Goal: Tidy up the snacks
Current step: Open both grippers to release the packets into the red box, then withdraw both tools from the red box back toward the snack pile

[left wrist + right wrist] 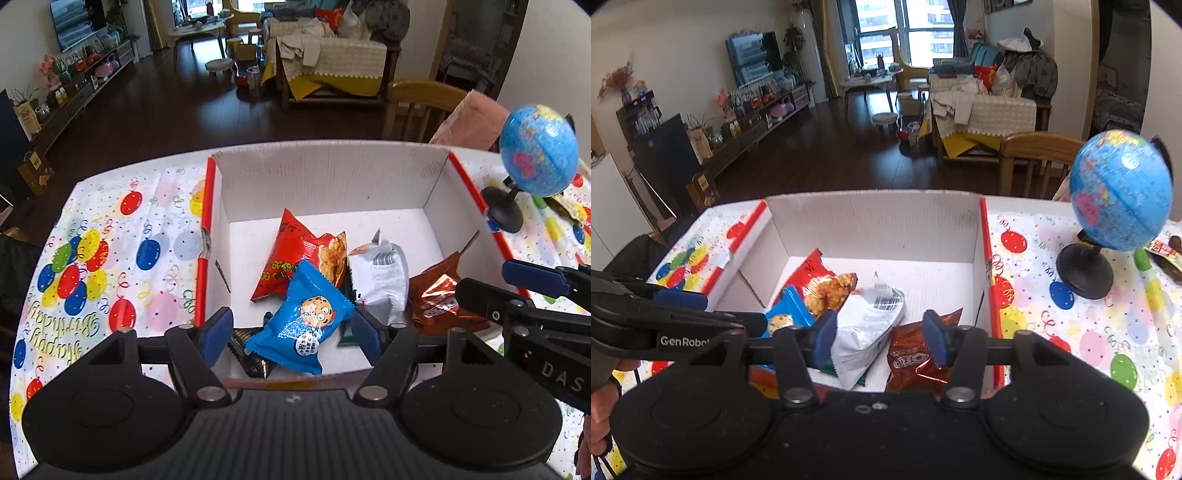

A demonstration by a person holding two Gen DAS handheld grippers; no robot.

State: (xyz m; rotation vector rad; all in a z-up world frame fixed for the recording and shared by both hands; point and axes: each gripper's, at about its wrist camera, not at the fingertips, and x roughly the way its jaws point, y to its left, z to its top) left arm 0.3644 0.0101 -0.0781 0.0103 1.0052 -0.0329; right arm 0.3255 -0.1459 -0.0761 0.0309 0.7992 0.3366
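left tongs (291,336) open, white box (332,177) rim

Setting: a lived-in home, an open living and dining room with dark wood flooring. Indicators: a wall-mounted television (753,57) above a long low cabinet (764,122) crowded with ornaments, a sofa (993,110) draped in cloths, and a wooden dining chair (1034,155). The table (122,236) in the foreground carries a balloon-print birthday cover and a small desk globe (1119,192).
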